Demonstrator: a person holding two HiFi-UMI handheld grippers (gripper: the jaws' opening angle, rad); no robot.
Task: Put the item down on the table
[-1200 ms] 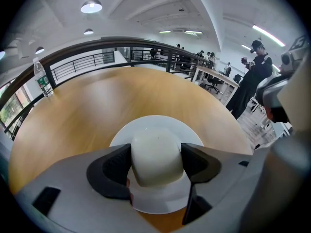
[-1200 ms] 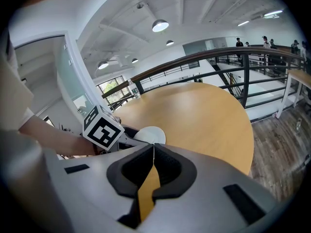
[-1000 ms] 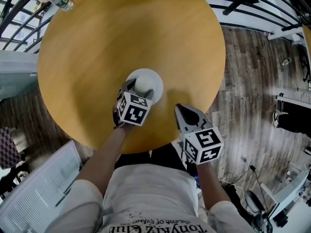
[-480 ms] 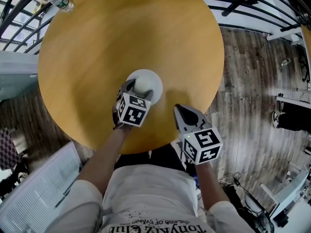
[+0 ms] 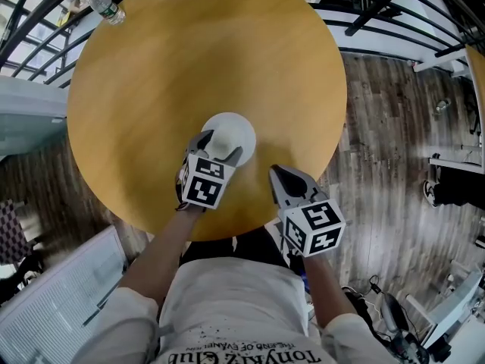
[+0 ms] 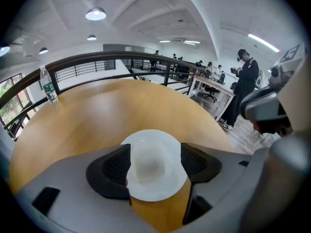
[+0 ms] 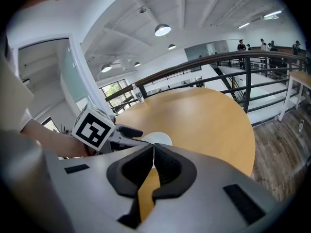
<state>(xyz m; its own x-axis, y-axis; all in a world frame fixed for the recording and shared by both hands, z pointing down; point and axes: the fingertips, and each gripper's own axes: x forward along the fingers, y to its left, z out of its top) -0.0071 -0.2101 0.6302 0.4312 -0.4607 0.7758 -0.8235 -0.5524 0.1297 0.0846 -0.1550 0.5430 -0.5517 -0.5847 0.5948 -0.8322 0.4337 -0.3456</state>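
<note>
The white dish [image 6: 151, 139] sits on the bench [image 6: 92, 115], near the edge on my side, with a pale rounded lump [image 6: 148, 168] at its middle. My left gripper [image 6: 155, 163] has its jaws wide apart, one on each side of the lump, with a gap at either pad. My right gripper [image 7: 153, 165] is just beside it with its jaws pressed together on nothing. A water bottle [image 6: 47, 84] stands at the far rim; I cannot read its label.

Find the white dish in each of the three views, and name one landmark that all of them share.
Head view: white dish on the round table, near side, at the left gripper.
Left gripper view: lower centre, between the fingers.
Right gripper view: small, just left of centre.
Shared landmark: water bottle at the table's far edge.
</note>
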